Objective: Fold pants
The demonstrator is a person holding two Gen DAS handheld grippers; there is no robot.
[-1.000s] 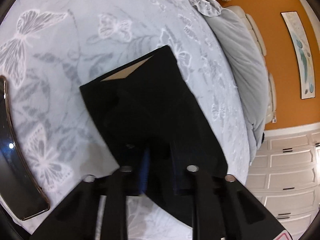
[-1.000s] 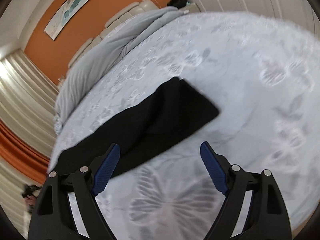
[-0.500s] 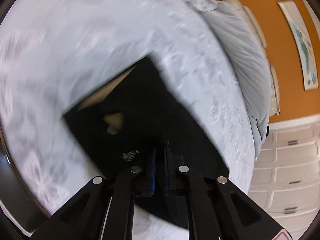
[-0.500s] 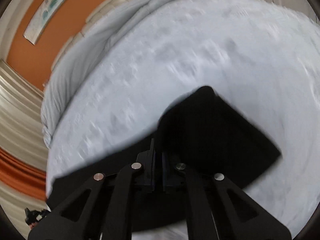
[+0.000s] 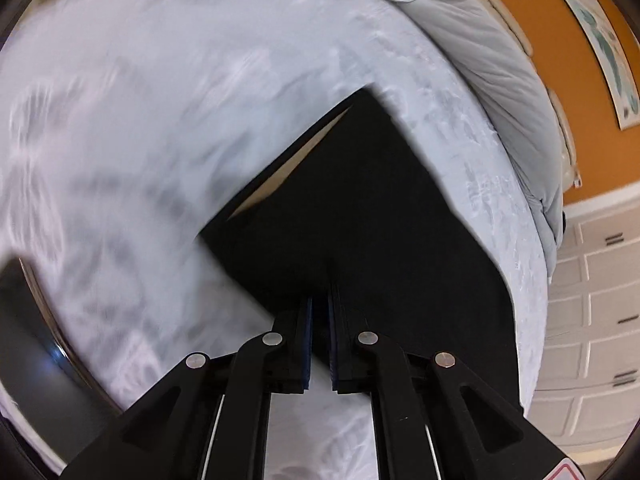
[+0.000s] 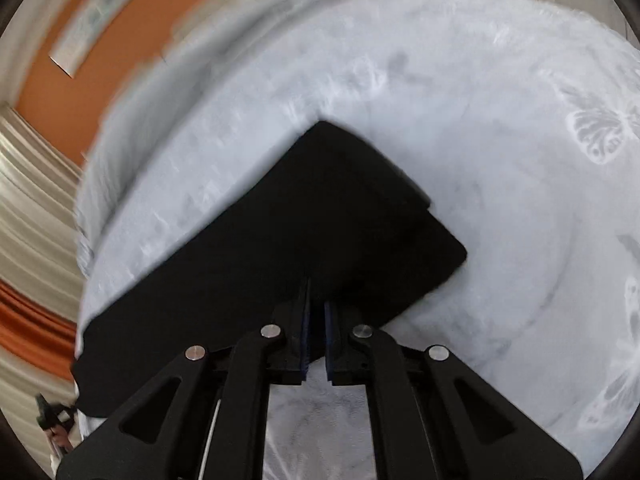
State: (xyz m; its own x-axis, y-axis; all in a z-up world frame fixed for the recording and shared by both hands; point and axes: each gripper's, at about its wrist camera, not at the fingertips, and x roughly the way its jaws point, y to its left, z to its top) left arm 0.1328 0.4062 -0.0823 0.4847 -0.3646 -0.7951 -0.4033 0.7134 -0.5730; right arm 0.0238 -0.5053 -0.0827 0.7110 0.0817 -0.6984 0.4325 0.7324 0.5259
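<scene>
My left gripper has its jaws clenched on the near edge of the black pants; the dark cloth runs straight into the narrow slit between the blue pads and nothing but fabric shows there. Those jaws were closing a little over the last second and are now pinched tight on the cloth. Just beyond the tips, the pants rise to a peak, with the waistband end farthest from me, where a tan lining shows in the opening.

My right gripper is likewise clamped on the pants, biting the near edge of the leg end; its jaws have just closed in from wide apart, with the cloth now between them. From that grip the fabric spreads out in a broad dark wedge, one squared corner off to the right, a long strip trailing away to the lower left.

The pants lie on a pale bedspread printed with butterflies. Past it in the left view are a bunched grey duvet, an orange wall with a framed picture, and white drawers. In the right view, striped curtains hang at the left. Both views are blurred.
</scene>
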